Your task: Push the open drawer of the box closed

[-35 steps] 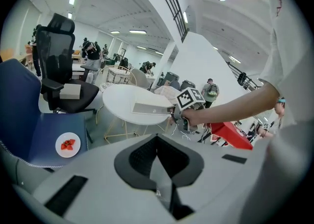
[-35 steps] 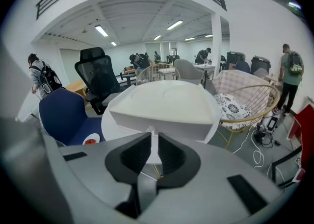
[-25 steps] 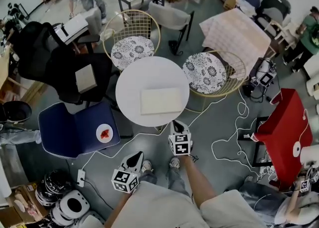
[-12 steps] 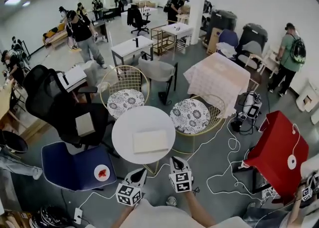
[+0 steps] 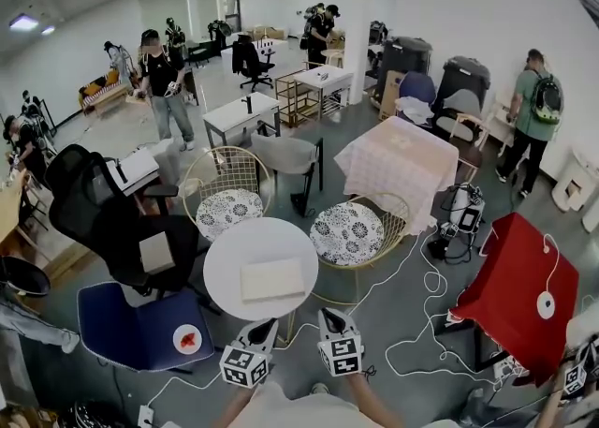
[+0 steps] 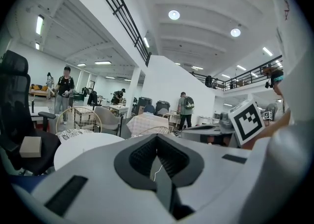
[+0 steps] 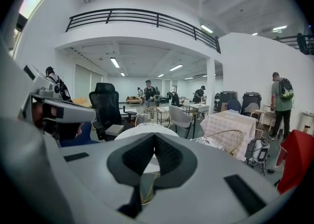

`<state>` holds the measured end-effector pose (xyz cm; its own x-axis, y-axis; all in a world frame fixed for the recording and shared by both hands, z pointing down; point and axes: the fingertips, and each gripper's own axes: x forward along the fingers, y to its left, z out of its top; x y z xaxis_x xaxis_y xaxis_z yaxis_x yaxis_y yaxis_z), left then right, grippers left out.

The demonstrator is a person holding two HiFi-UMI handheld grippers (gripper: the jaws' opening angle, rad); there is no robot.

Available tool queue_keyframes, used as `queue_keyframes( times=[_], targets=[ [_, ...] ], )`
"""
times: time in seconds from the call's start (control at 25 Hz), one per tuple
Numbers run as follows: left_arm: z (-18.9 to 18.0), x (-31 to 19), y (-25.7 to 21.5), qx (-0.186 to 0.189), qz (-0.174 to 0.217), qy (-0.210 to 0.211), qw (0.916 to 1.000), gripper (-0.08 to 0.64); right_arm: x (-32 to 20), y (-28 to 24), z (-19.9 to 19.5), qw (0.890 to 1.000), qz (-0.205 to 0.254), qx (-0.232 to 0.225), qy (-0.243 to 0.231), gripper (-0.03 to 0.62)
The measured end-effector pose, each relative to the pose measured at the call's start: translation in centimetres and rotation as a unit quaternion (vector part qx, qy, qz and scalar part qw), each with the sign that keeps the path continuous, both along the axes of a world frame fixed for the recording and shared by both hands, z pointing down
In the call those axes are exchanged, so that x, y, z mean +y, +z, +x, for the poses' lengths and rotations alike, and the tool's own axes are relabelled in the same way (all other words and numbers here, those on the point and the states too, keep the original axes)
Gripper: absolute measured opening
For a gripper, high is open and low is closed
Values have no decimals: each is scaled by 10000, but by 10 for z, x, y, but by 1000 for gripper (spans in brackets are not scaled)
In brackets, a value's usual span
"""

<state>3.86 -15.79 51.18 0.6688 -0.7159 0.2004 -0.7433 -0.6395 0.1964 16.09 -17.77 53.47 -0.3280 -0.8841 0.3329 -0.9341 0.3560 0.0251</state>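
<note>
A flat cream box (image 5: 272,278) lies on the round white table (image 5: 234,253); from here I cannot tell whether its drawer stands open. Both grippers hang just short of the table's near edge, apart from the box. My left gripper (image 5: 269,326) is shut with nothing in it, and in the left gripper view its jaws (image 6: 157,142) meet, with the table (image 6: 81,145) ahead to the left. My right gripper (image 5: 328,317) is also shut and empty. In the right gripper view its jaws (image 7: 154,140) are pressed together, with the table (image 7: 146,131) straight beyond them.
Two gold wire chairs with patterned cushions (image 5: 227,210) (image 5: 348,232) stand behind the table. At the left are a blue chair (image 5: 131,323) bearing a plate (image 5: 187,338) and a black office chair (image 5: 98,215). A red table (image 5: 515,290) and floor cables (image 5: 426,290) lie right. People stand far back.
The head view has tilted up toward the room, so the table and box sit lower in the picture. Both grippers stay shut near the table's front edge, now closer together.
</note>
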Motion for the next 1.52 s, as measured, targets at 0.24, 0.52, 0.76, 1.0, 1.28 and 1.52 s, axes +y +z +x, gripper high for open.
queue_keyframes(
  times=[0.24,0.52,0.76,1.0,1.28,1.52],
  targets=[
    [17,22,1,-40,-57,-229,9997,12,27,-7,12,9996,88,-69,-263,17],
    [21,74,10,-35,-206,-553,9983,12,79,-4,14,9981,142,-143,-575,17],
    [0,101,10,-44,-191,-695,9974,12,123,-6,4,9979,93,-189,-619,17],
    [-21,150,14,-11,-196,-569,9982,12,177,-2,-15,9986,63,-191,-498,17],
    [-52,224,29,23,-330,-533,9980,12,251,3,-49,9986,61,-281,-439,15],
    [-61,264,32,48,-330,-537,9980,12,291,7,-59,9987,52,-250,-435,15]
  ],
)
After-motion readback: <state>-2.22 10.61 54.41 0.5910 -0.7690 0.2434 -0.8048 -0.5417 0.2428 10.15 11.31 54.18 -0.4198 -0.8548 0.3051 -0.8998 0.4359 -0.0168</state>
